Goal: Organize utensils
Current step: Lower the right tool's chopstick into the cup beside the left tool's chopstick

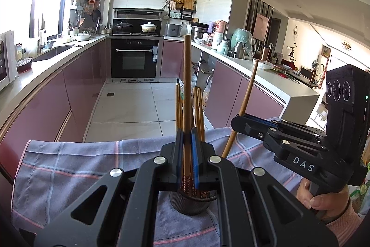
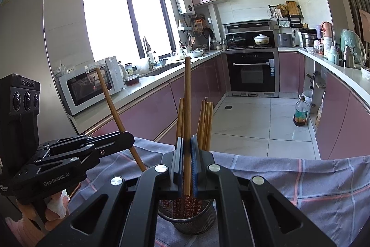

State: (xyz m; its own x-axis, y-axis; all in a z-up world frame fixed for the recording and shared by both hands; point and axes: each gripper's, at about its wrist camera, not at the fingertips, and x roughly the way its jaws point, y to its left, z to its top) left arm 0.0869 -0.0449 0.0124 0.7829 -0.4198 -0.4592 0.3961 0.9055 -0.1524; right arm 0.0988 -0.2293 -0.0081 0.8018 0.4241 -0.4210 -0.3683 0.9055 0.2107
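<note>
A round metal mesh holder (image 1: pixel 190 204) (image 2: pixel 188 217) stands on a checked purple cloth (image 1: pixel 69 168) (image 2: pixel 312 182) and holds several wooden chopsticks (image 1: pixel 200 112) (image 2: pixel 205 122) with red patterned ends. My left gripper (image 1: pixel 187 149) is shut on one chopstick (image 1: pixel 186 89), upright over the holder. My right gripper (image 2: pixel 187 154) is shut on another chopstick (image 2: pixel 187 103), also upright over the holder. Each gripper shows in the other's view, the right gripper (image 1: pixel 240 124) and the left gripper (image 2: pixel 126 138), each with its chopstick slanting.
The cloth covers a surface at the end of a kitchen aisle. Pink cabinets and white counters run along both sides. A microwave (image 2: pixel 89 87) stands on the left counter, an oven (image 1: pixel 135 59) at the far end. A brown bottle (image 2: pixel 300 114) stands on the tiled floor.
</note>
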